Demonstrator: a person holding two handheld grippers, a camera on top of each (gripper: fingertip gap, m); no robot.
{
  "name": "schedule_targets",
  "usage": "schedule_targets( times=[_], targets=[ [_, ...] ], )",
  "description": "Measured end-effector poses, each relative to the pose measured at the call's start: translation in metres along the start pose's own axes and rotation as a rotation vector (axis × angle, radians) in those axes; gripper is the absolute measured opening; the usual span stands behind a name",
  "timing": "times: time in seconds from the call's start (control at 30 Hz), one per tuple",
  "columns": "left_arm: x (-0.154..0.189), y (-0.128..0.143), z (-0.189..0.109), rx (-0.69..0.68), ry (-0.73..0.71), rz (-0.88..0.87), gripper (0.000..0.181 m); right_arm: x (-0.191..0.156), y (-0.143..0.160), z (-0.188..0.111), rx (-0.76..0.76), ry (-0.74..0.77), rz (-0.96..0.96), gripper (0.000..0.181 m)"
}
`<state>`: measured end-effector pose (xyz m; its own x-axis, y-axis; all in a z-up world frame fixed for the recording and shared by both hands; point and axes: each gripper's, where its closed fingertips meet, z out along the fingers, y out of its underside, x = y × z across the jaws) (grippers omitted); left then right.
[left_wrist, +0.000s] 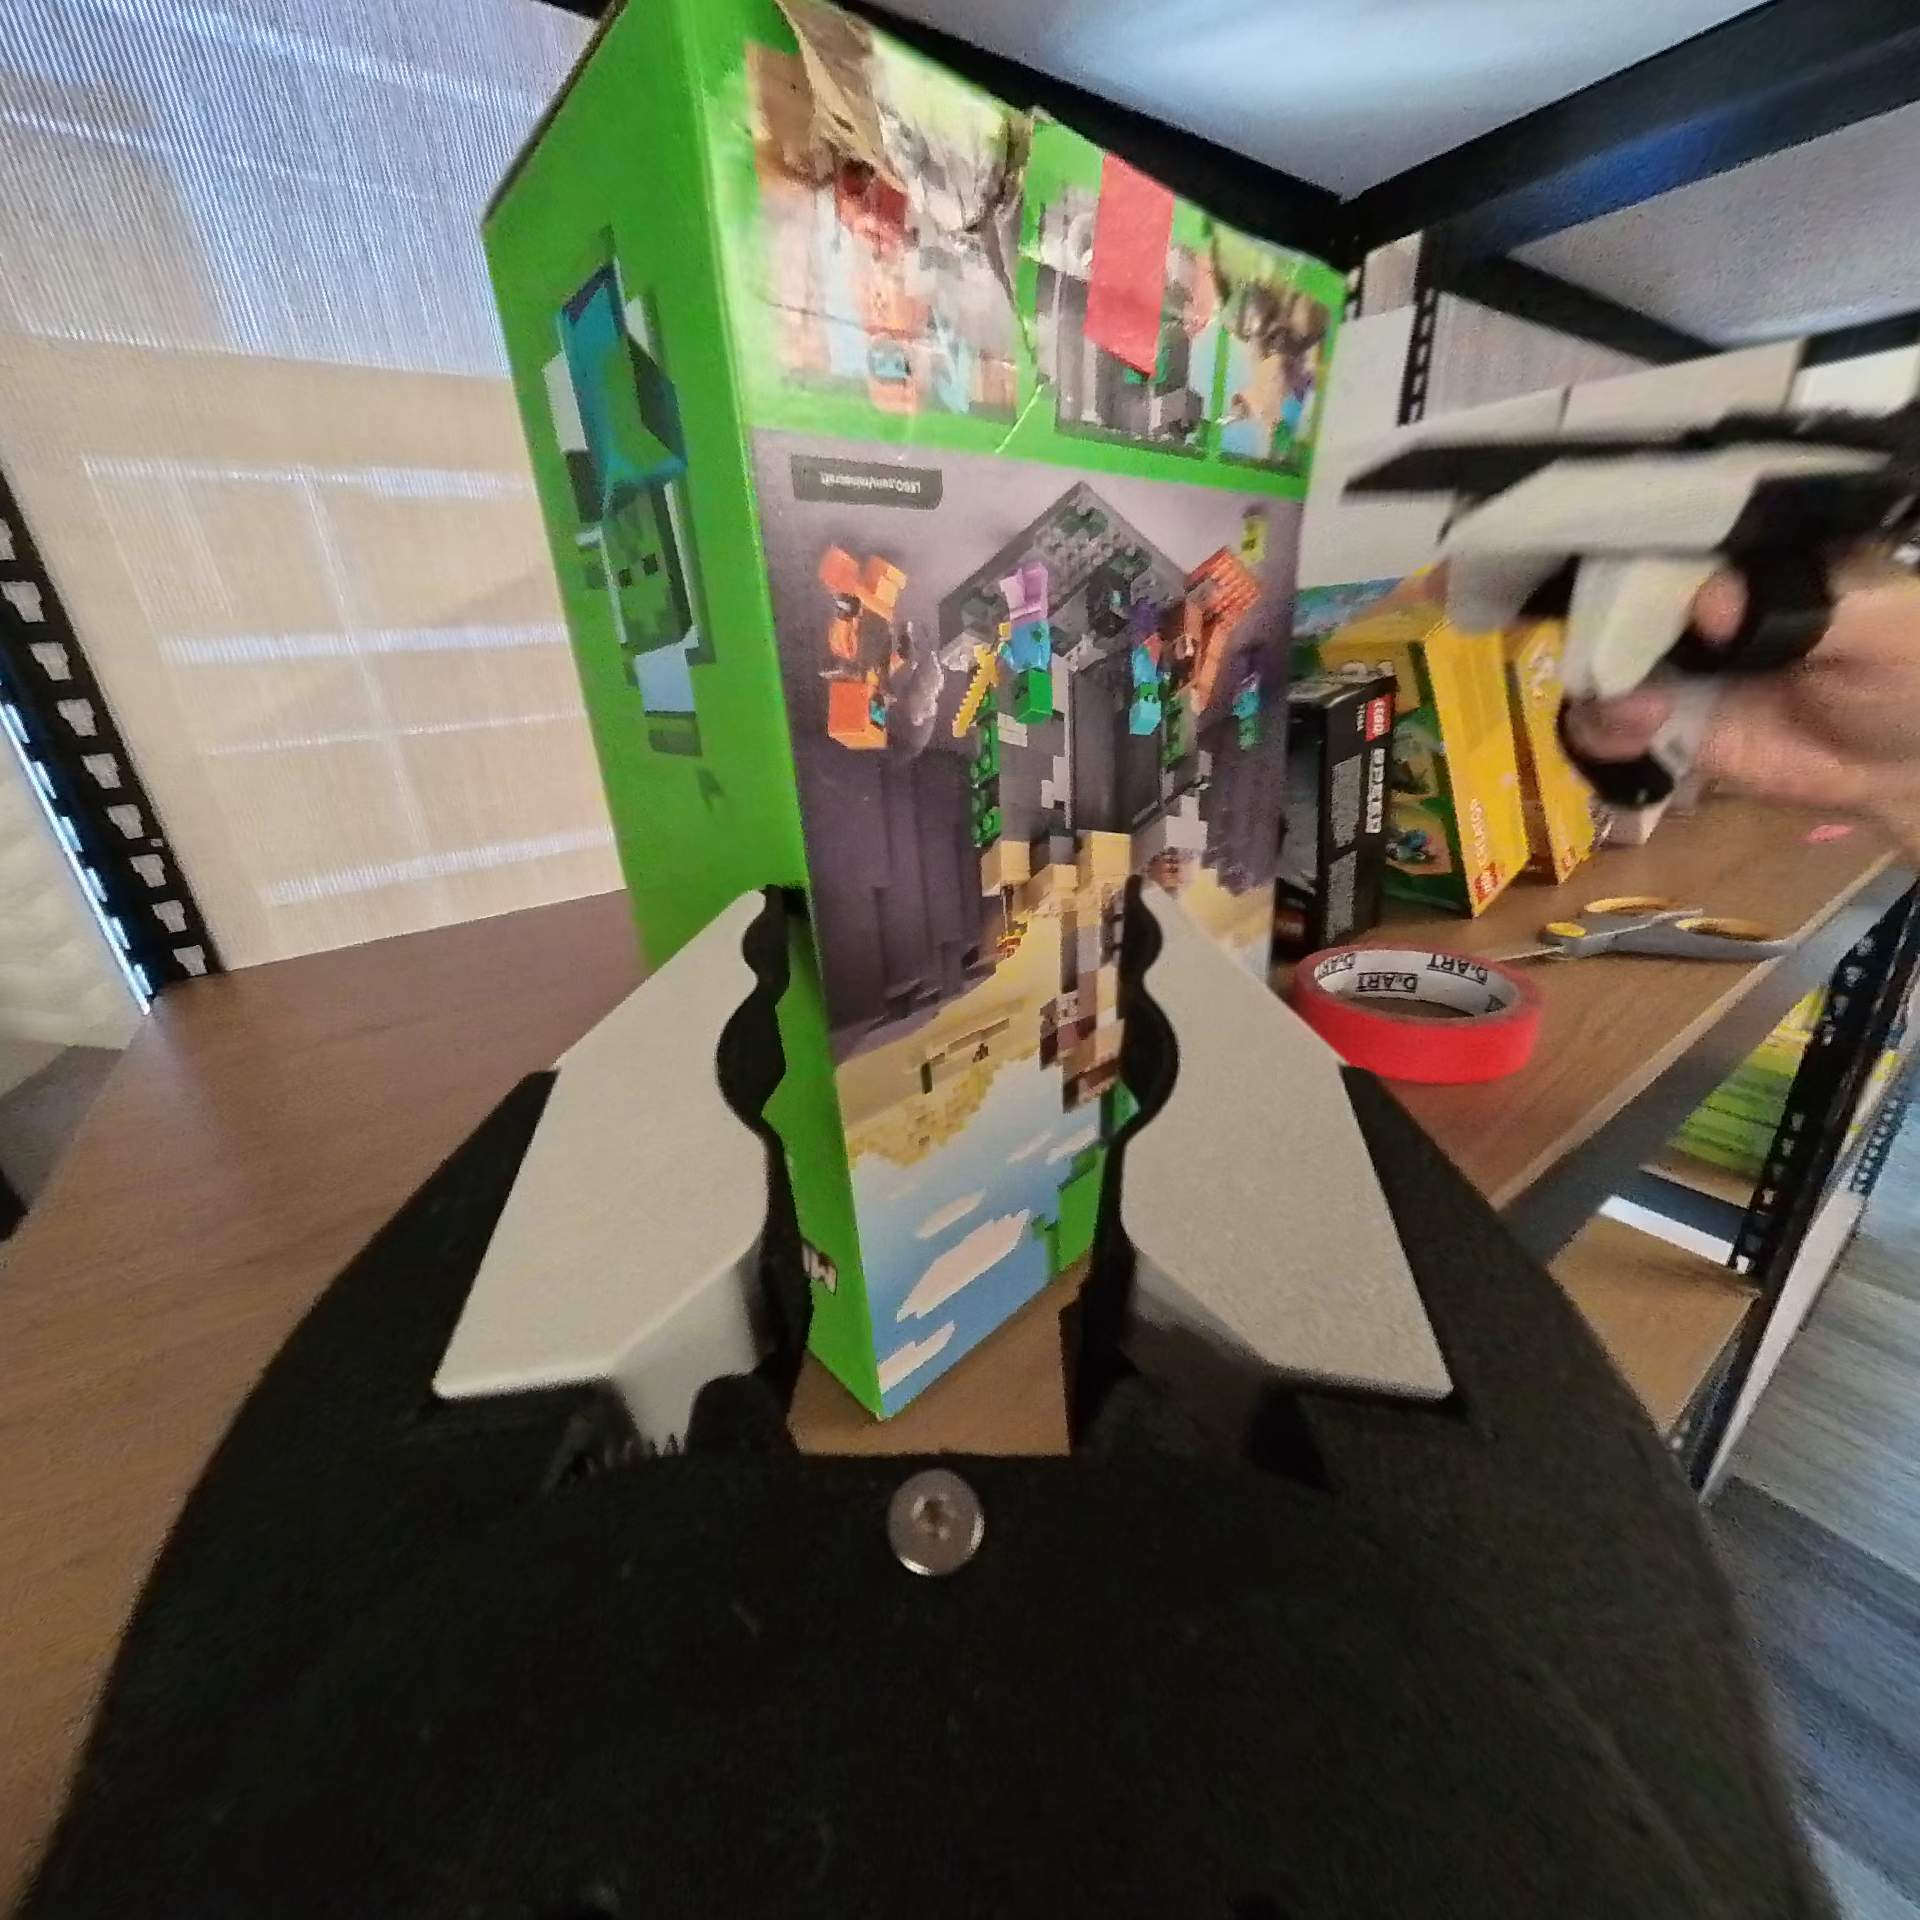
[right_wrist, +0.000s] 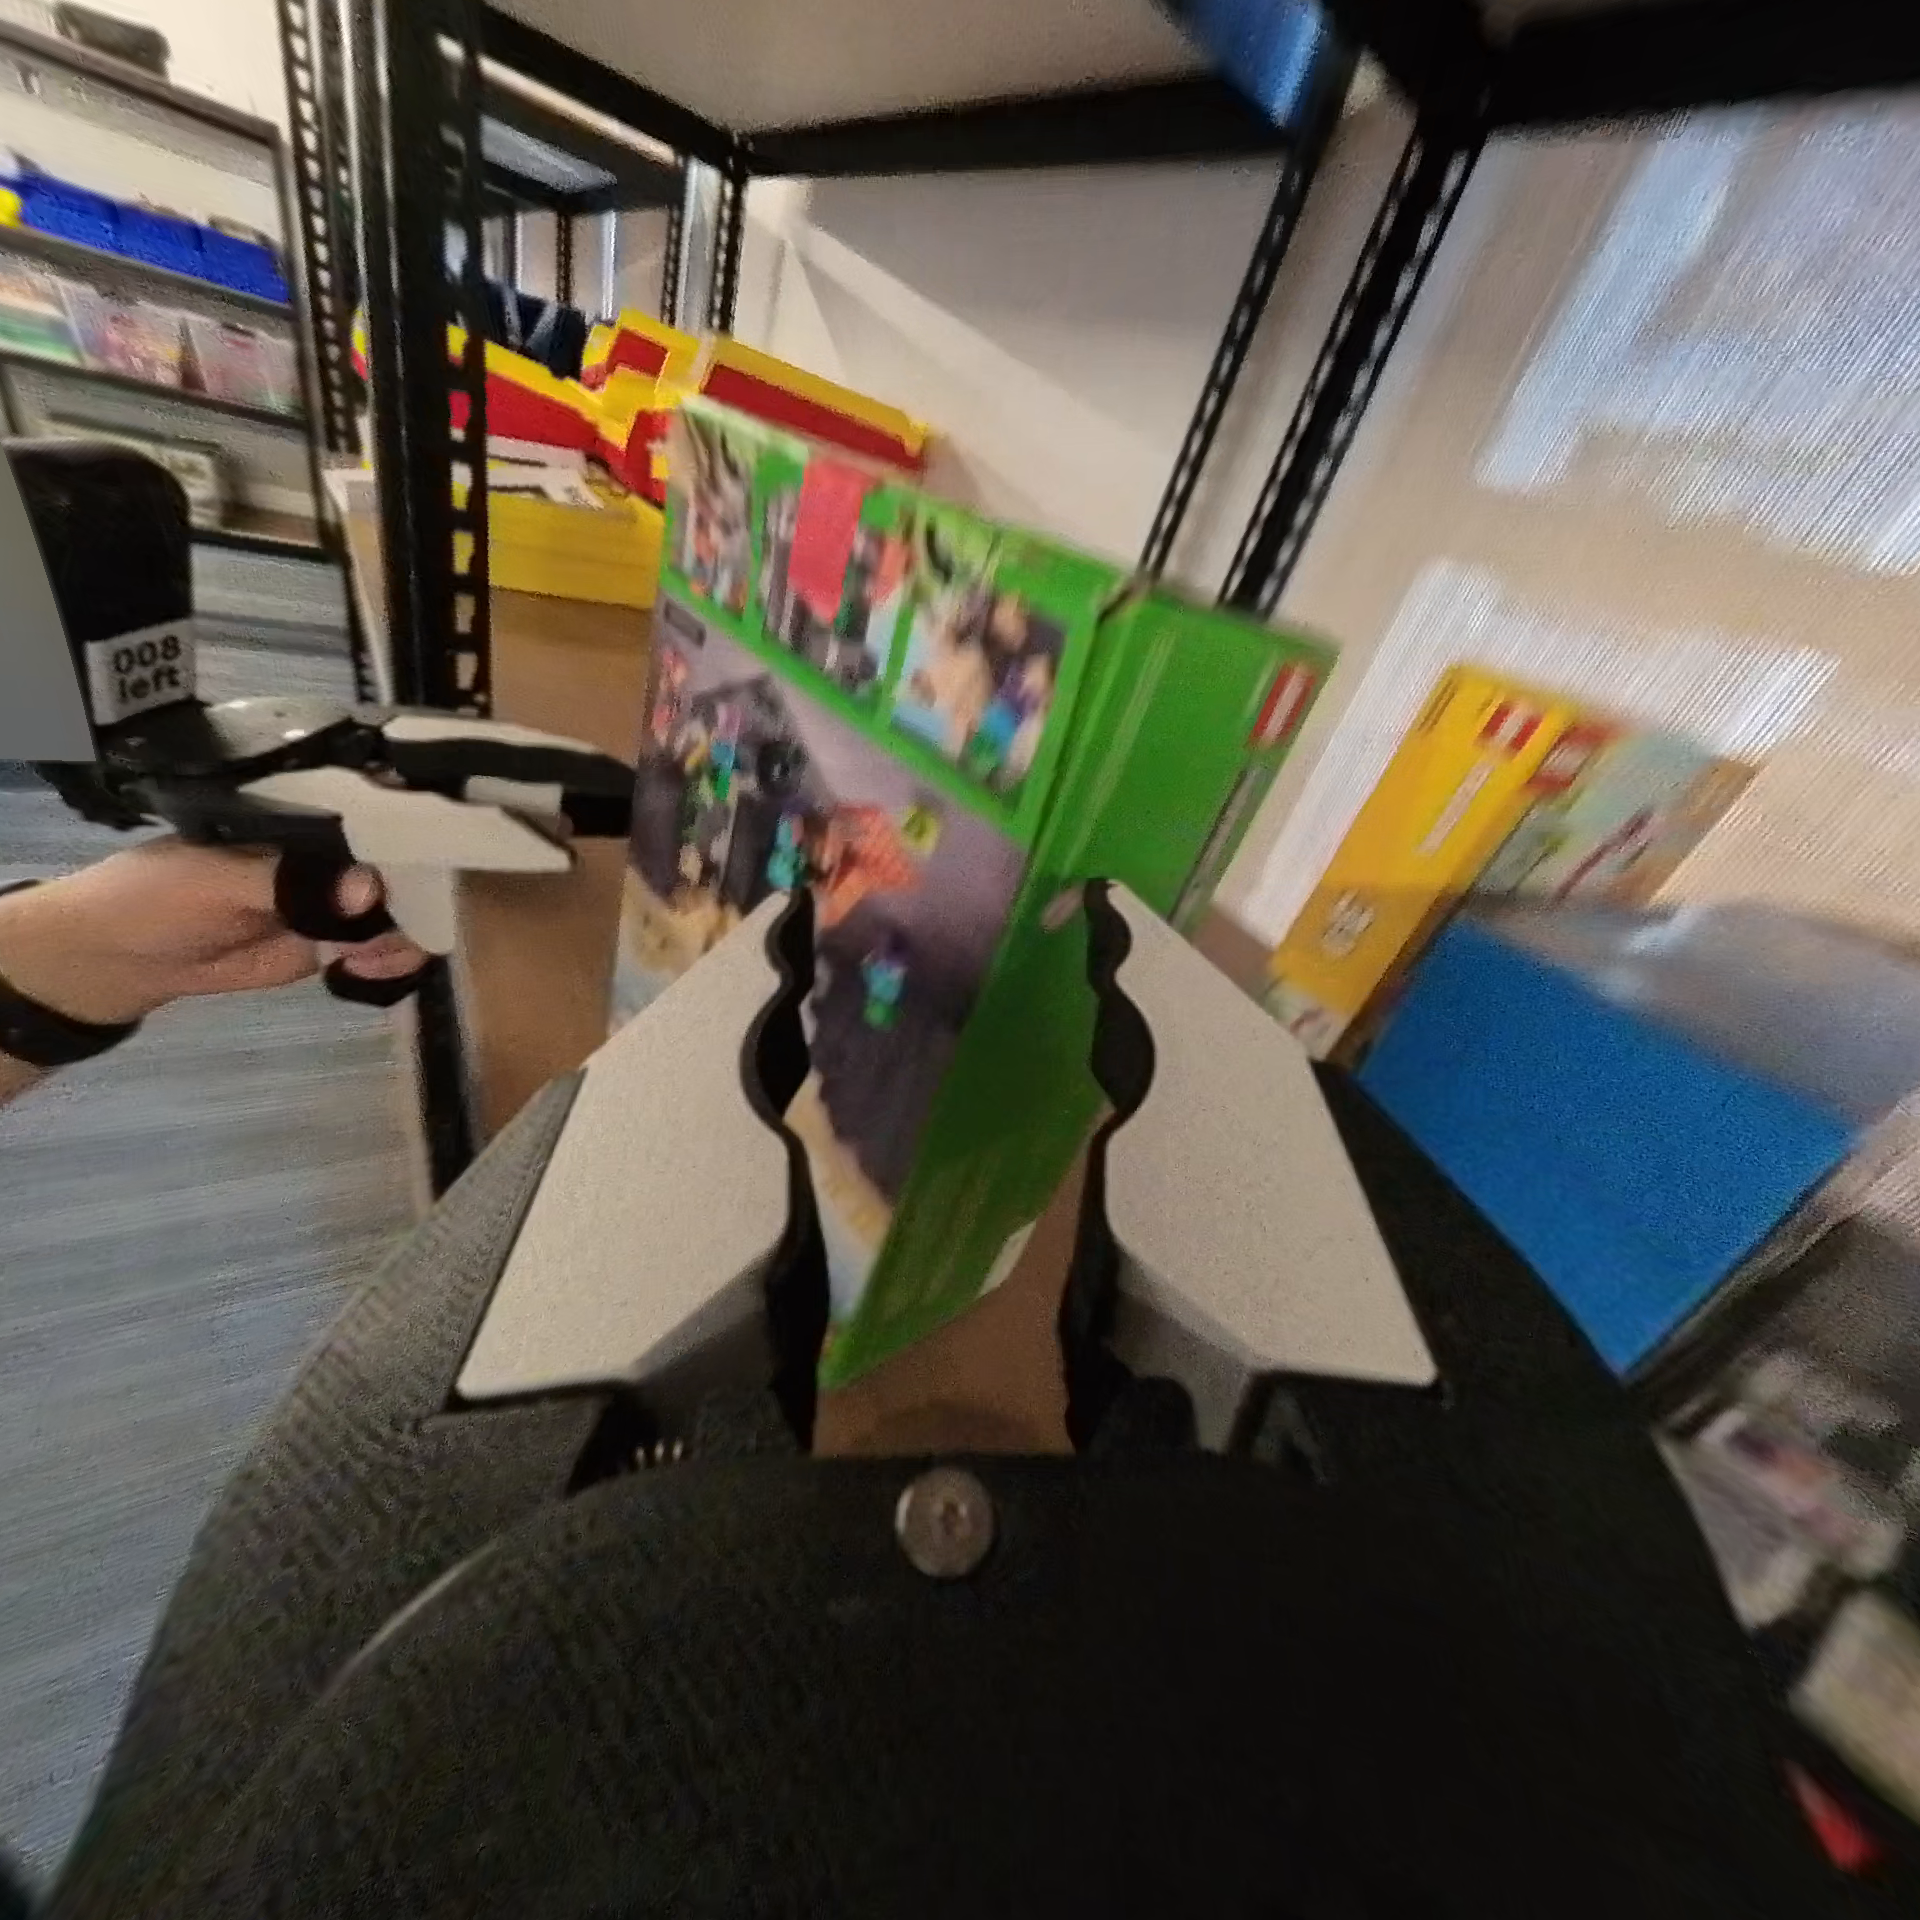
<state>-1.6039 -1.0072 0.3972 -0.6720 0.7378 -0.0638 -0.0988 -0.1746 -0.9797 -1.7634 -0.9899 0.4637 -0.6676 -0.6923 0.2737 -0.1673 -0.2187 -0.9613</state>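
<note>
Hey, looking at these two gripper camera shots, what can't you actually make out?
- Left wrist view: whether the left gripper pinches the green box; its fingers straddle the corner, contact unclear.
- Left wrist view: the right gripper, motion-blurred, so open or shut is unclear.
- Right wrist view: the blue object, blurred and partly cut off by the gripper body.
- Right wrist view: the green box's base, hidden by the gripper.

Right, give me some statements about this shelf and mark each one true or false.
1. The green box stands upright on the wooden shelf. True.
2. The roll of red tape sits on top of the green box. False: it lies flat on the shelf beside the box.
3. Scissors lie on the shelf beyond the roll of red tape. True.
4. The left tongs hold the scissors. False: they straddle a lower corner of the green box.
</note>
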Motion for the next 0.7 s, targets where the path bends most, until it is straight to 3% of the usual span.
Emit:
schedule_targets(
  times=[0.1, 0.23, 0.57, 0.7],
  targets=[
    [0.012, -0.002, -0.004, 0.014, 0.016, -0.018, 0.064, 0.005, 0.036, 0.006, -0.095, 0.077, 0.013, 0.056],
    [0.018, -0.001, -0.005, 0.001, 0.006, 0.028, 0.065, -0.002, 0.047, 0.020, -0.087, 0.046, 0.057, 0.055],
    [0.010, -0.003, 0.001, -0.035, 0.004, 0.066, 0.058, 0.000, 0.046, 0.031, -0.072, 0.072, 0.151, 0.059],
    [0.000, 0.002, 0.006, -0.046, -0.028, 0.111, 0.065, -0.008, 0.043, 0.028, -0.026, 0.050, 0.184, 0.058]
  ],
)
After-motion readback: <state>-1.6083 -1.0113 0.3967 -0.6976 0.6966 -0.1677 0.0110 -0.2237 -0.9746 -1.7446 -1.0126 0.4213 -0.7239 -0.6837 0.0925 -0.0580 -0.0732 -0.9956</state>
